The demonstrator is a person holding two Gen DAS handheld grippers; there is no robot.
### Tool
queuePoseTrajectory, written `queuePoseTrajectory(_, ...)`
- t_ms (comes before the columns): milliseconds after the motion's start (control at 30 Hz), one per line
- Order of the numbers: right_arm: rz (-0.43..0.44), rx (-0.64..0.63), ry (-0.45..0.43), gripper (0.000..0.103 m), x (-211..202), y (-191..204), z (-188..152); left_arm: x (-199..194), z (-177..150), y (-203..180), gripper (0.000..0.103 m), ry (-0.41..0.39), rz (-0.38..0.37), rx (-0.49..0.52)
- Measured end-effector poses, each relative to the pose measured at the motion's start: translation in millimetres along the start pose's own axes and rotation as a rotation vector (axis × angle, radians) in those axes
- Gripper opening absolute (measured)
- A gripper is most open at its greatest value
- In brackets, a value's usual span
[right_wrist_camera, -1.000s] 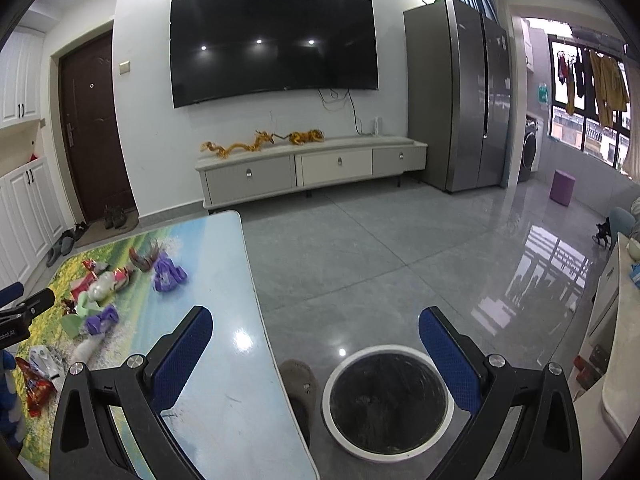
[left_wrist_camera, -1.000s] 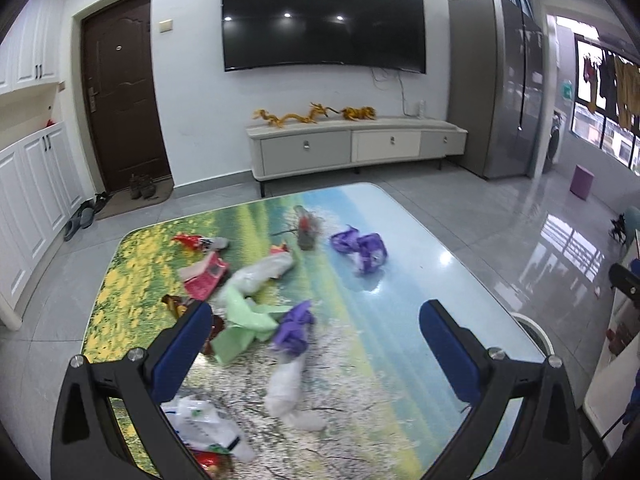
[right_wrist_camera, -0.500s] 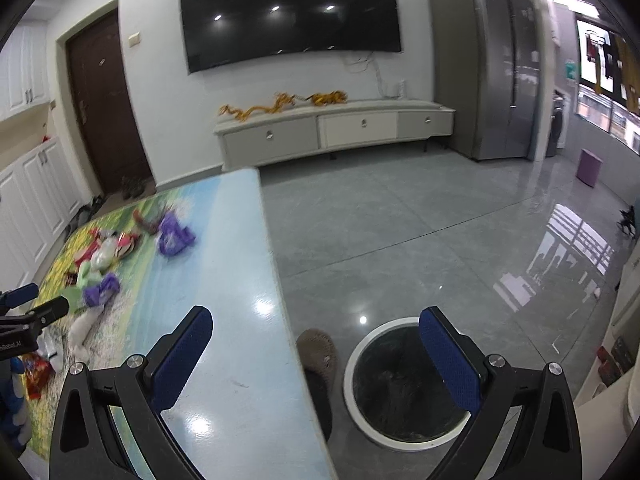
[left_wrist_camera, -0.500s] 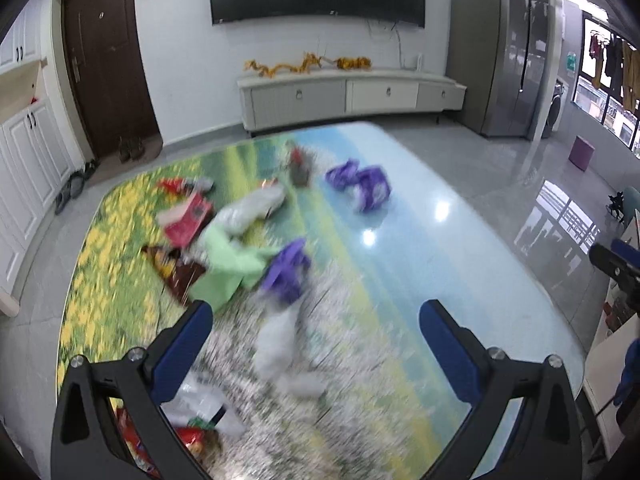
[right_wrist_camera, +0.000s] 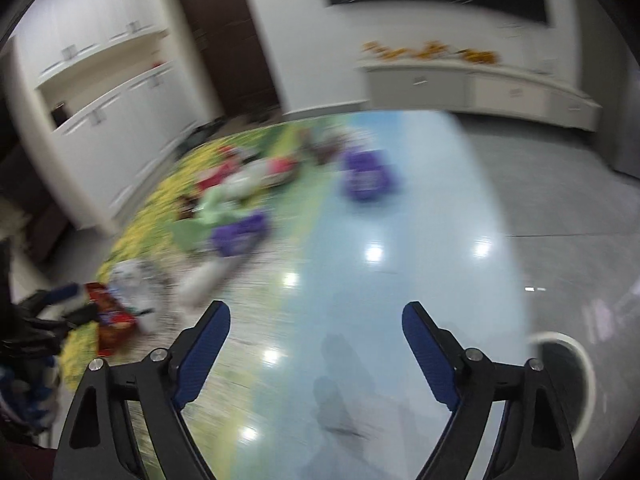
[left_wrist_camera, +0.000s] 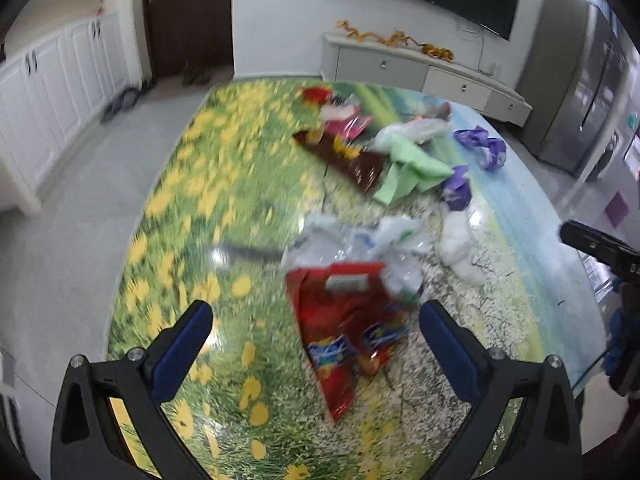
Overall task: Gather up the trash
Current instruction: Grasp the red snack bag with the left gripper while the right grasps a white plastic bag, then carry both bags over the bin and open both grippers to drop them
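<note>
Trash lies scattered on the flower-print table (left_wrist_camera: 200, 200). My left gripper (left_wrist_camera: 316, 320) is open and hangs just above a red snack bag (left_wrist_camera: 340, 320), which shows between its fingers, untouched. Beyond it are a crumpled clear plastic bag (left_wrist_camera: 360, 240), white tissue (left_wrist_camera: 456, 240), a green sheet (left_wrist_camera: 412, 168), a brown wrapper (left_wrist_camera: 352, 156) and purple wrappers (left_wrist_camera: 484, 146). My right gripper (right_wrist_camera: 314, 320) is over the bare blue part of the table (right_wrist_camera: 400, 220); its jaws are closing with nothing between them. Blurred purple wrappers (right_wrist_camera: 366, 178) lie ahead of it.
A round bin with a white rim (right_wrist_camera: 560, 380) stands on the floor off the table's right edge. The right gripper's tip (left_wrist_camera: 596, 244) shows at the left view's right border. White cabinets (left_wrist_camera: 60, 92) and a low TV console (left_wrist_camera: 420, 68) line the walls.
Both grippers swung down and left over the table. The left one now hangs over the red snack bag. The right one left the bin, and its jaws have narrowed.
</note>
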State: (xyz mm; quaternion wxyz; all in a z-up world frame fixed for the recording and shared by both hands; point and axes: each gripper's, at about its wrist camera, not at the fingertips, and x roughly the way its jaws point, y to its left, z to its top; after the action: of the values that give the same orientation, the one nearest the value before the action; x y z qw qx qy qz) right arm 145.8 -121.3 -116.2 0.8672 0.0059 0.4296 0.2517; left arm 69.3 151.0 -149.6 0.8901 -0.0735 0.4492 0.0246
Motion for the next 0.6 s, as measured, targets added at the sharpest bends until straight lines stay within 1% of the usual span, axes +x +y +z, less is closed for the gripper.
queuePoseTrajectory(67,0.073,-0.025,0.034,0.084,14,18,9,6,-1,5,0.103,0.013,-0.039,-0.032)
queuePoseTrajectory(133,0.136,-0.038,0.068,0.081,28,37,17,8,0,5,0.103,0.014,-0.081,-0.043)
queuePoseTrajectory(200,0.179,-0.057,0.104,0.079,48,55,22,11,1,3,0.102,0.015,-0.093,-0.035)
queuePoseTrajectory(233,0.191,-0.065,0.126,0.078,57,64,24,14,1,2,0.098,0.022,-0.086,-0.026)
queuePoseTrajectory(267,0.196,-0.067,0.142,0.074,64,69,24,19,1,1,0.089,0.031,-0.08,-0.019)
queuePoseTrajectory(300,0.202,-0.067,0.158,0.071,71,73,25,23,1,1,0.085,0.047,-0.077,-0.015)
queuePoseTrajectory(333,0.204,-0.067,0.17,0.067,79,78,24,28,0,1,0.076,0.062,-0.079,-0.019)
queuePoseTrajectory(367,0.198,-0.064,0.181,0.065,84,81,24,30,-2,2,0.07,0.07,-0.081,-0.026)
queuePoseTrajectory(400,0.19,-0.059,0.192,0.063,90,83,25,30,-3,1,0.067,0.058,-0.071,-0.02)
queuePoseTrajectory(433,0.188,-0.051,0.199,0.059,92,84,24,29,-4,1,0.059,0.058,-0.072,-0.014)
queuePoseTrajectory(467,0.183,-0.043,0.207,0.052,95,85,23,28,-5,2,0.052,0.056,-0.075,-0.016)
queuePoseTrajectory(500,0.179,-0.042,0.204,0.048,97,85,24,27,-6,3,0.05,0.053,-0.081,-0.02)
queuePoseTrajectory(567,0.187,-0.038,0.211,0.033,94,82,22,25,-8,5,0.034,0.048,-0.09,-0.026)
queuePoseTrajectory(600,0.197,-0.035,0.212,0.032,92,80,21,25,-9,5,0.034,0.047,-0.091,-0.028)
